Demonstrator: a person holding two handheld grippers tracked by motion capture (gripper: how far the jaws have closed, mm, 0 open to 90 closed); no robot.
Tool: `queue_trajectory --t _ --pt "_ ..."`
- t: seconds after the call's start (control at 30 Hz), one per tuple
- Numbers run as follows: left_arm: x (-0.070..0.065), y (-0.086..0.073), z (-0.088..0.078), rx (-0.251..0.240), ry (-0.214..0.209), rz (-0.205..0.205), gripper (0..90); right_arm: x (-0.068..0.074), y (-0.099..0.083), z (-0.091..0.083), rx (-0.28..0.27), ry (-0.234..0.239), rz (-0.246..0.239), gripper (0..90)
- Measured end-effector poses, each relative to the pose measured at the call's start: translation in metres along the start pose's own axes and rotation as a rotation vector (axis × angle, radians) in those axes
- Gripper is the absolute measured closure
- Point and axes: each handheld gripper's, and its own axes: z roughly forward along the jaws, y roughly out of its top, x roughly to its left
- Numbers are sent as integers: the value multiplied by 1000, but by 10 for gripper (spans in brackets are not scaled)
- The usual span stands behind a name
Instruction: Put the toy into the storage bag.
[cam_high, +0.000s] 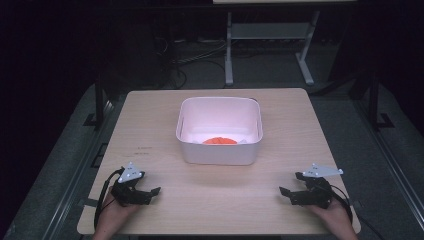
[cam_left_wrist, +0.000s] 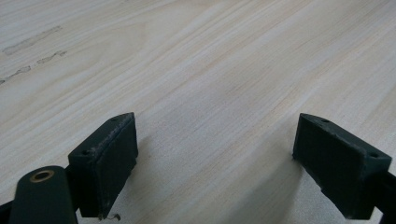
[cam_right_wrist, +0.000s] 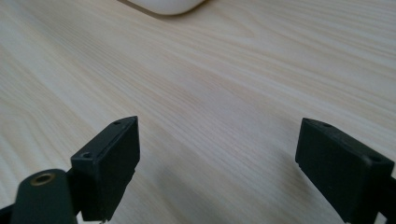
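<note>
Two grippers idle, both spread wide, nothing between the jaws.
Left gripper (cam_high: 150, 192) and right gripper (cam_high: 289, 192) rest near the counter (cam_high: 150, 125) edge; white tub (cam_high: 219, 152) sits centre-far, orange item (cam_high: 220, 141) inside. Tub likely light, rigid, slick: take its rim.

Two black hand-held grippers, the left gripper (cam_high: 150, 192) and the right gripper (cam_high: 288, 192), each topped by a pale grey three-cornered plate and trailing a black cable. Blocky black jaws with flat inner pads and small screw holes on top. A brass-ringed hole beside each left jaw; bare hands, no sleeves.
</note>
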Motion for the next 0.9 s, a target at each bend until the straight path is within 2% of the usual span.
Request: queue_trajectory --t 0.3,0.6,0.77,0.9 --pt "0 0 0 0 0 0 133 2 -4 1 14 -50 12 133" --pt "0 0 0 0 0 0 133 4 -4 2 24 -67 3 130" --pt "0 0 0 0 0 0 132 8 -3 4 40 -95 -32 116" --pt "0 0 0 -1 0 0 133 8 -3 5 44 -93 -37 106"
